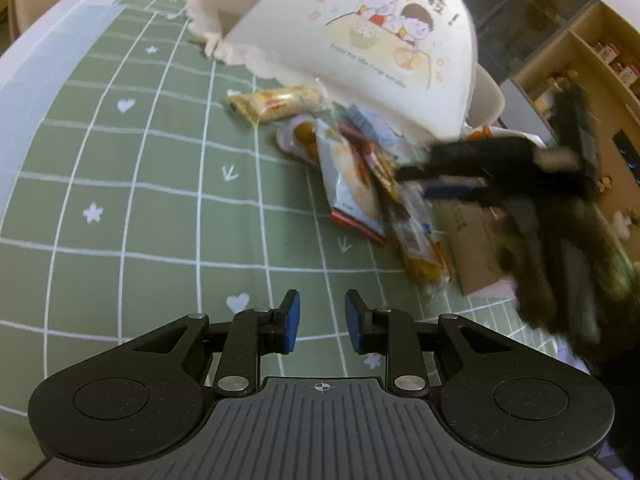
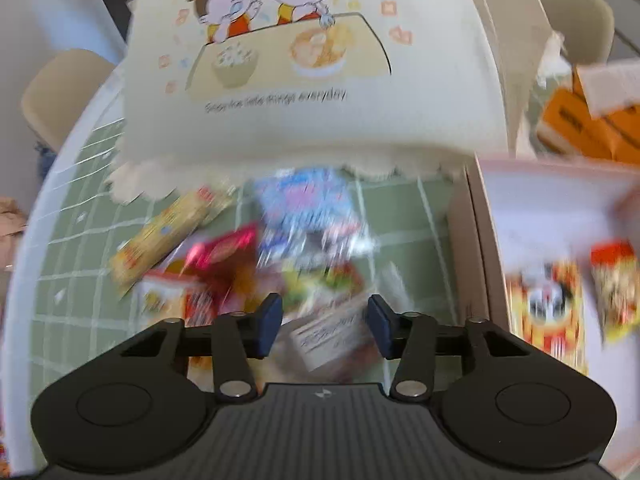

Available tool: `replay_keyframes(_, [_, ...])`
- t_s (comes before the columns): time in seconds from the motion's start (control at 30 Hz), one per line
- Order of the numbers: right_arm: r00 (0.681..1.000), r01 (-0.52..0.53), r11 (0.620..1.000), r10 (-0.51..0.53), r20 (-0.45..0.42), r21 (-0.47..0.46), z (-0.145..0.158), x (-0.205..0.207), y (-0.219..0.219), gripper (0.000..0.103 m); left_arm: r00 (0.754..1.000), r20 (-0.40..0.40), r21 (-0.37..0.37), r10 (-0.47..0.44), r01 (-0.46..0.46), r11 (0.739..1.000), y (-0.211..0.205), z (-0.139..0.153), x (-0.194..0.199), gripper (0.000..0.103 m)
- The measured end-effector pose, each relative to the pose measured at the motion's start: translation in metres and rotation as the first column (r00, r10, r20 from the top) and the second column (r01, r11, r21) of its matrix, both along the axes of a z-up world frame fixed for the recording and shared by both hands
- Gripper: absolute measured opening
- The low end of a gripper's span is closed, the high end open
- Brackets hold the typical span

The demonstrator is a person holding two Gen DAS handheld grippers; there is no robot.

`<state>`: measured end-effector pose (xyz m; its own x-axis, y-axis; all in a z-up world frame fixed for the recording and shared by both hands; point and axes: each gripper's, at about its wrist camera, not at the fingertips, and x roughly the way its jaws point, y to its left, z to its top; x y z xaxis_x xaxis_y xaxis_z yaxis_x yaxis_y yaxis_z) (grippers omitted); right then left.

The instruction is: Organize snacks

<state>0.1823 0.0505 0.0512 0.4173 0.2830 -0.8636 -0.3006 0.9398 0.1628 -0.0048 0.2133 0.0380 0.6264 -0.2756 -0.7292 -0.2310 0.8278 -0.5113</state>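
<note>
A heap of snack packets [image 1: 360,176] lies on the green checked tablecloth [image 1: 140,200], with a long yellow packet [image 1: 276,102] at its far left. Over it leans a white cloth bag [image 1: 360,40] printed with two cartoon children. My left gripper [image 1: 322,322] hovers over bare cloth, open a little and empty. In the right wrist view the bag [image 2: 304,80] overhangs the blurred heap [image 2: 248,256]. My right gripper [image 2: 325,326] is open just above it, and a white-labelled packet [image 2: 332,334] shows in the gap, with no pad seen pressing it. The left wrist view shows that gripper [image 1: 476,168] as a dark blur.
A pale pink box [image 2: 540,208] stands right of the heap and holds a yellow-red packet [image 2: 544,308] and a red one [image 2: 616,288]. Orange cartons [image 2: 580,128] sit behind it. A dark furry sleeve [image 1: 560,264] reaches in from the right. Chairs [image 2: 60,92] ring the table.
</note>
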Motion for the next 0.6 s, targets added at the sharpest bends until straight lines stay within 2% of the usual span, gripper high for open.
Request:
replay_keyframes(0.1, [1.000,-0.010,0.999,0.011,-0.020,0.040,0.000,-0.040,-0.016,0.047,1.000,-0.006,-0.036,0.015,-0.016,0.999,0.002,-0.006,0.002,0.028])
replay_keyframes(0.2, [0.998,-0.056,0.996,0.057,-0.019,0.067,0.001,-0.077,-0.024,0.049,1.000,0.003,-0.042,-0.003,0.003,0.999,-0.003,-0.004,0.008,0.028])
replay_keyframes(0.3, [0.993,-0.112,0.994,0.112,0.027,-0.012,-0.004,-0.103,-0.022,0.059,0.999,0.027,-0.004,-0.038,0.038,0.999,-0.012,0.004,0.016,0.028])
replay_keyframes(0.37, [0.994,-0.110,0.993,0.111,0.014,-0.042,-0.015,-0.112,-0.024,0.064,0.996,0.039,0.026,-0.076,0.075,0.997,-0.021,0.011,0.024,0.028])
replay_keyframes(0.43, [0.995,-0.090,0.995,0.091,0.026,-0.030,-0.017,-0.121,-0.032,0.063,0.992,0.046,0.064,-0.115,0.112,0.992,-0.031,0.018,0.032,0.028])
replay_keyframes(0.5, [0.994,-0.093,0.994,0.096,0.046,-0.053,-0.016,-0.132,-0.037,0.058,0.989,0.039,0.109,-0.141,0.136,0.985,-0.042,0.025,0.045,0.028])
replay_keyframes(0.6, [0.993,-0.088,0.992,0.095,0.074,-0.090,-0.014,-0.153,-0.050,0.056,0.983,0.029,0.129,-0.180,0.175,0.976,-0.060,0.030,0.061,0.028])
